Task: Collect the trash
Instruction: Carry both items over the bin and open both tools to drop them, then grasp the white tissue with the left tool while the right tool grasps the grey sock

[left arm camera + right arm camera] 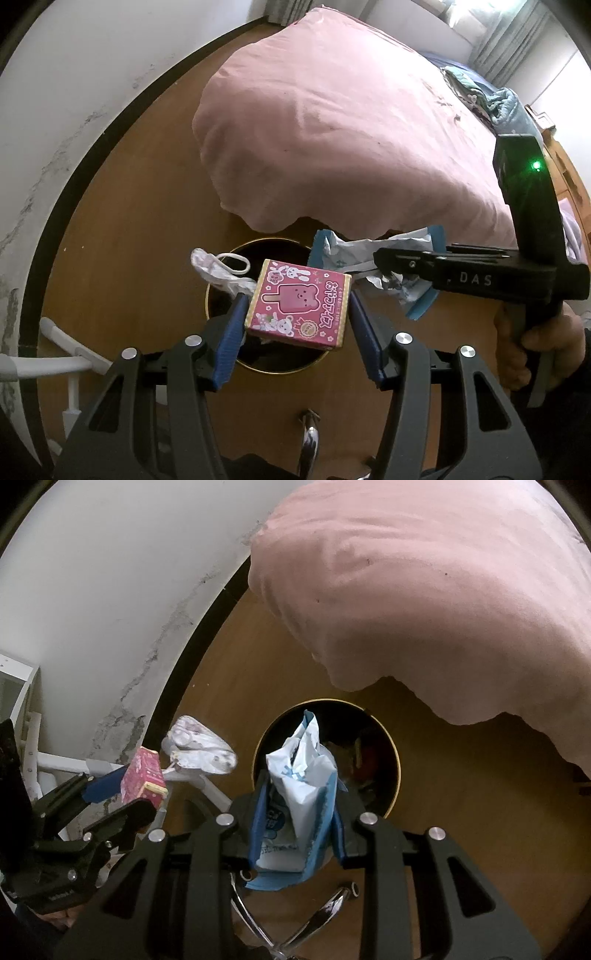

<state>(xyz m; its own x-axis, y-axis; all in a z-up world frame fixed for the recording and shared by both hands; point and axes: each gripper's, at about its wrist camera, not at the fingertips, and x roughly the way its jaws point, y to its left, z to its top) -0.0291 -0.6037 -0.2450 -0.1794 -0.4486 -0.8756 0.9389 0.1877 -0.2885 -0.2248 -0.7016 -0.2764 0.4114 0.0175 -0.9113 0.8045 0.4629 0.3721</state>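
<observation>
My left gripper (297,308) is shut on a pink ice-cream box (299,304) and holds it above a round black trash bin (221,295) with a gold rim on the wooden floor. The box (144,777) also shows in the right wrist view, held by the left gripper (122,790) left of the bin (391,753). My right gripper (301,812) is shut on a crumpled white and blue wrapper (301,775) over the bin's near edge. In the left wrist view the right gripper (384,258) holds the wrapper (373,245) just right of the box.
A white face mask (216,269) hangs over the bin's left rim; it also shows in the right wrist view (201,751). A pink duvet (343,129) overhangs the bed behind the bin. A white rack (55,354) stands by the wall. Chrome chair legs (325,912) lie below.
</observation>
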